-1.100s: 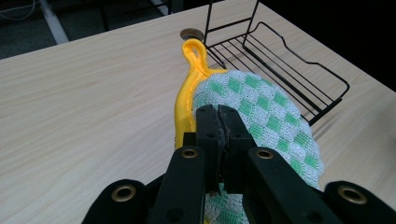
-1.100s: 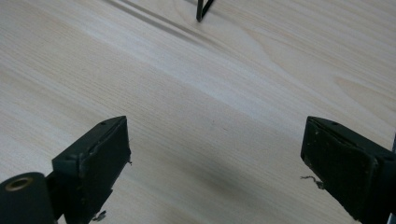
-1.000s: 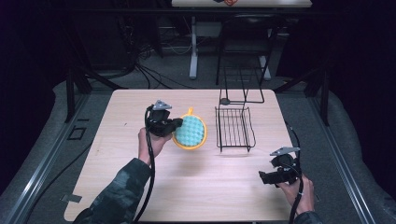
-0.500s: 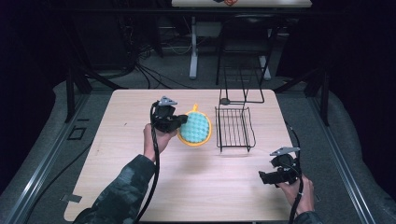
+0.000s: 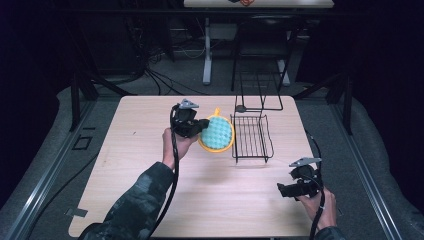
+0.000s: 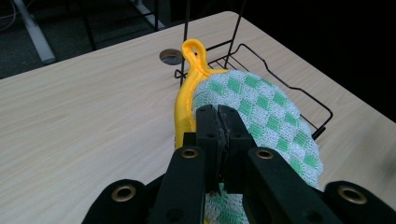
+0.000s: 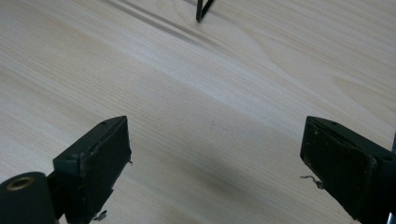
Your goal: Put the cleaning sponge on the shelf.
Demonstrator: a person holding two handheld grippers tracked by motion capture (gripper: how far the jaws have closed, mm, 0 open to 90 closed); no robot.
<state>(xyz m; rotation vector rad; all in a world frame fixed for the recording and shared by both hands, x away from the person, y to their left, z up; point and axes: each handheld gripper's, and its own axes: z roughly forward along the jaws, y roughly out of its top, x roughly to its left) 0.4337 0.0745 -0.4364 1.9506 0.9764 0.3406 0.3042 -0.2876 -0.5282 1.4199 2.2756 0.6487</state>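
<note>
Left tool (image 6: 218,122) pinching checked potholder (image 6: 261,112), seemingly just beside wire rack (image 5: 251,137)

Clamped in my left gripper (image 6: 219,122): a pot holder (image 6: 261,112) of woven cloth, green-and-white check, coarse and matt, bound with smooth yellow fabric piping that ends in a hanging loop. Just beyond it I see a dish rack (image 5: 252,136) of thin black wire, faintly glossy. Beneath my right gripper (image 7: 215,158): a table (image 7: 196,93) of pale wood-grain laminate, smooth with a satin sheen. The gripper bodies I hold look like matt black plastic, scuffed, with brass-coloured metal eyelets.
</note>
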